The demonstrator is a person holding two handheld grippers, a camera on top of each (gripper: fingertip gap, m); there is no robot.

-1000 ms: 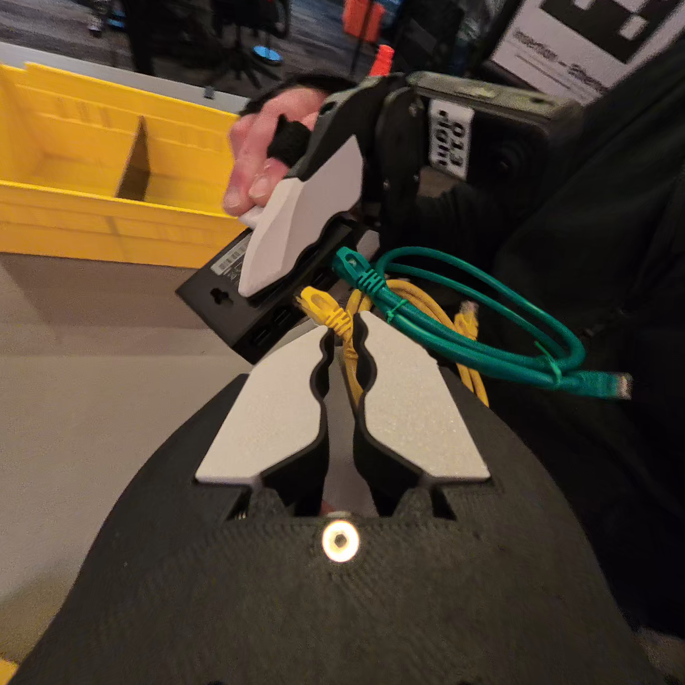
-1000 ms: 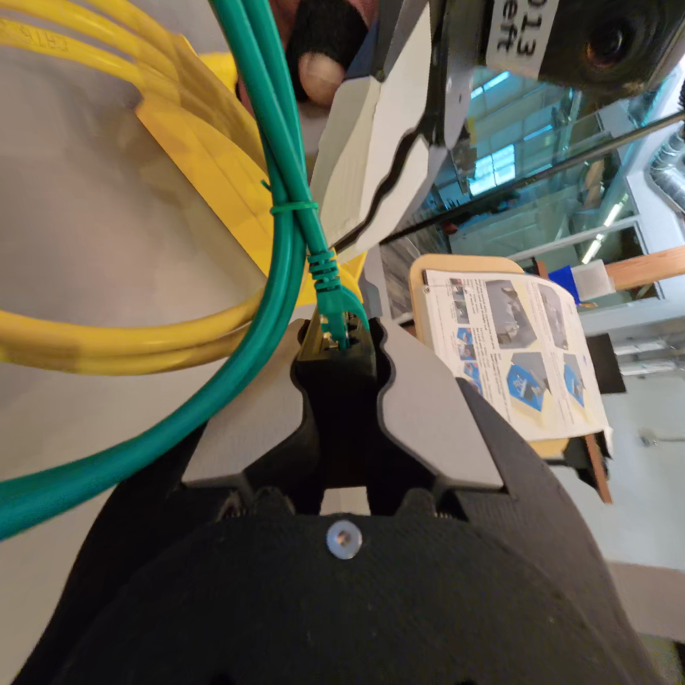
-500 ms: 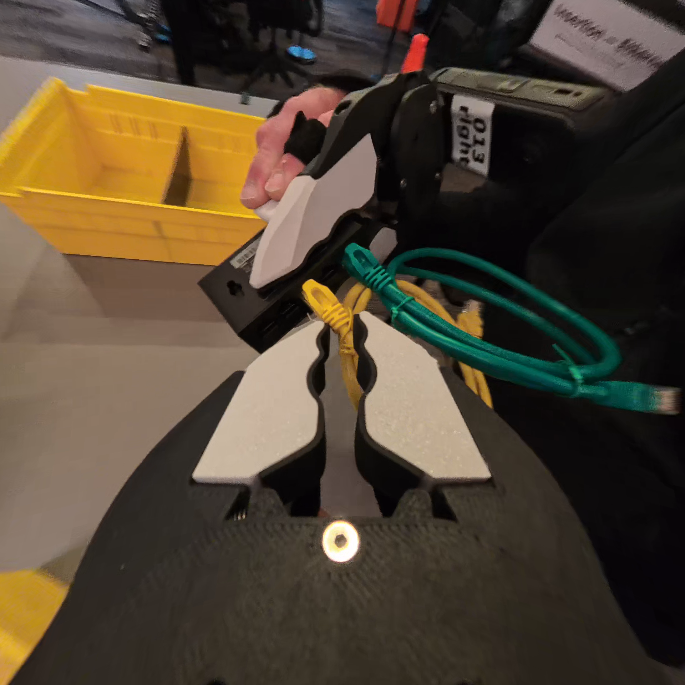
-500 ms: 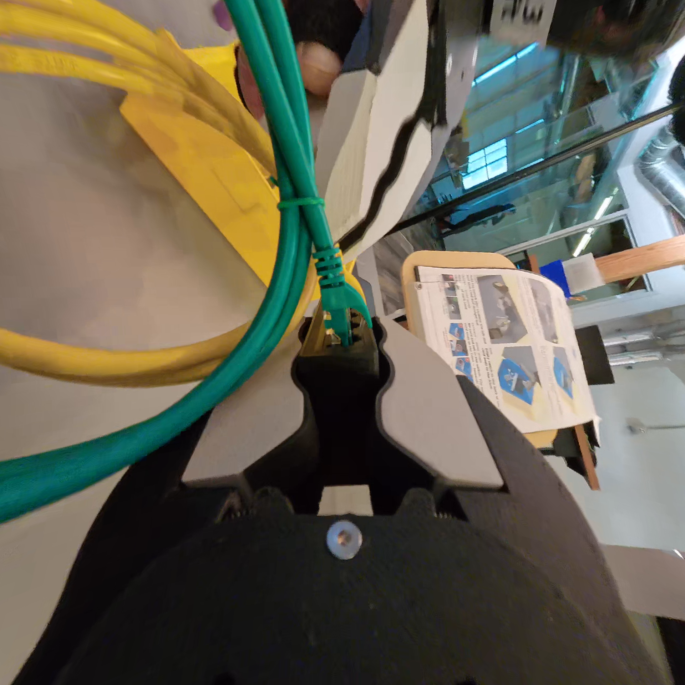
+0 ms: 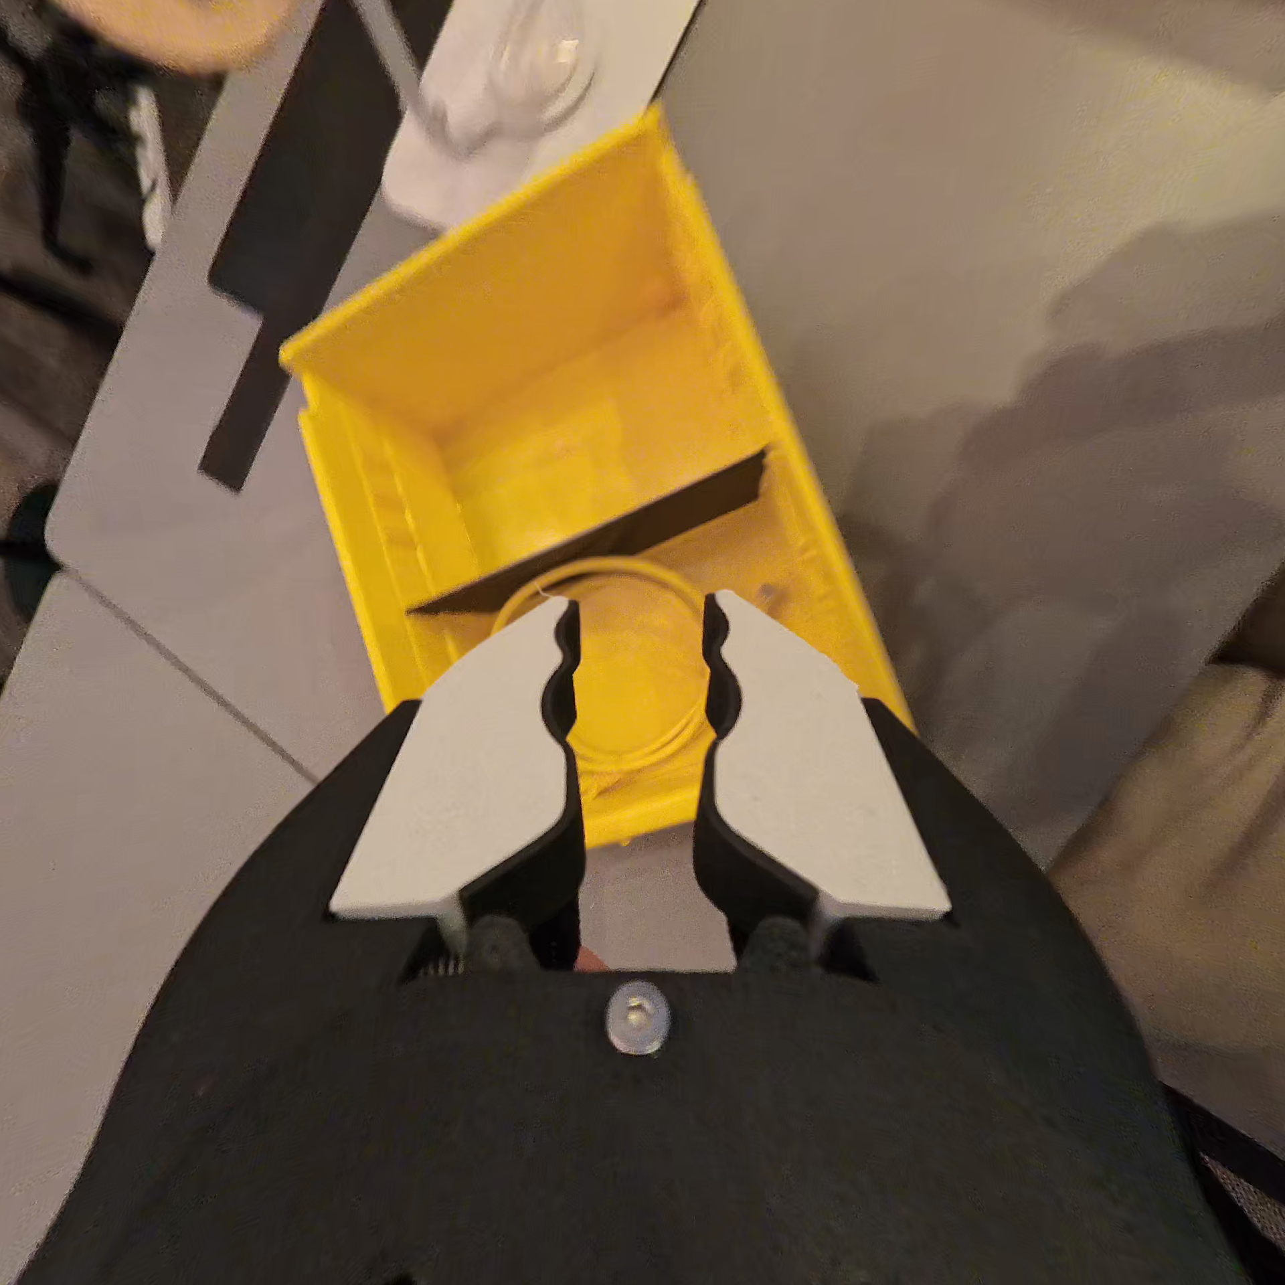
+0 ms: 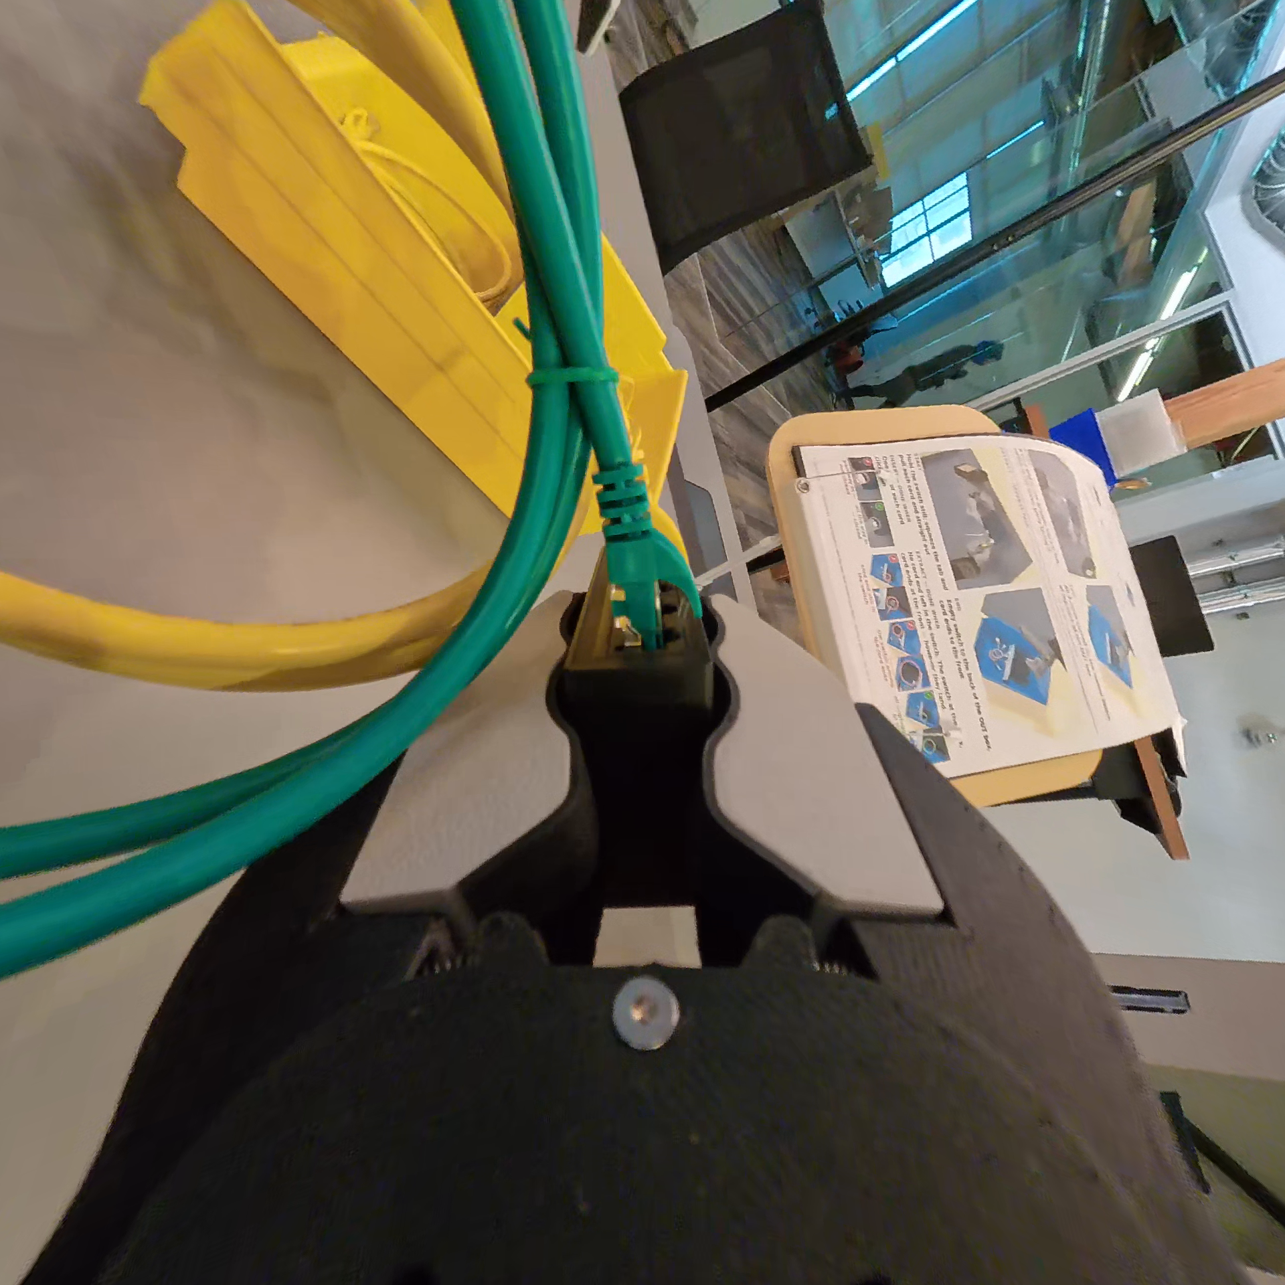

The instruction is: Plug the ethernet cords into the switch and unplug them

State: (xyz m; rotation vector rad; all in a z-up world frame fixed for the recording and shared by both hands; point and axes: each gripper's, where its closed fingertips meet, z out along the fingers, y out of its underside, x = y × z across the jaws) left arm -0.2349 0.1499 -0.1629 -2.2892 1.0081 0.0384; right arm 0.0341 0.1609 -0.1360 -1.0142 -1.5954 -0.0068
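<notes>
My left gripper [image 5: 640, 605] is open and empty, hovering over the near compartment of a yellow bin [image 5: 487, 334]. A coiled yellow cord [image 5: 612, 564] lies in that compartment, just this side of the black divider [image 5: 591, 528]. My right gripper [image 6: 640, 612] is shut on the black switch [image 6: 636, 688]. A green cord's plug [image 6: 629, 549] sits in one of the switch's ports, and its cable loops down to the left. Another yellow cord [image 6: 208, 653] loops past the switch on the left; its ends are hidden. The bin [image 6: 313, 229] lies behind the cords.
The bin stands on a grey table [image 5: 174, 695] beside a black strip [image 5: 292, 229] and a blurred clear plastic object [image 5: 514, 90]. A printed sheet on a wooden board [image 6: 973, 591] and a black chair back [image 6: 737, 118] stand beyond the table edge. My right fingertips sit around 25 cm from my left ones.
My left gripper has let go of the yellow cord, opened, and swung from the switch to above the bin, where a yellow coil now lies. The right gripper still holds the switch.
</notes>
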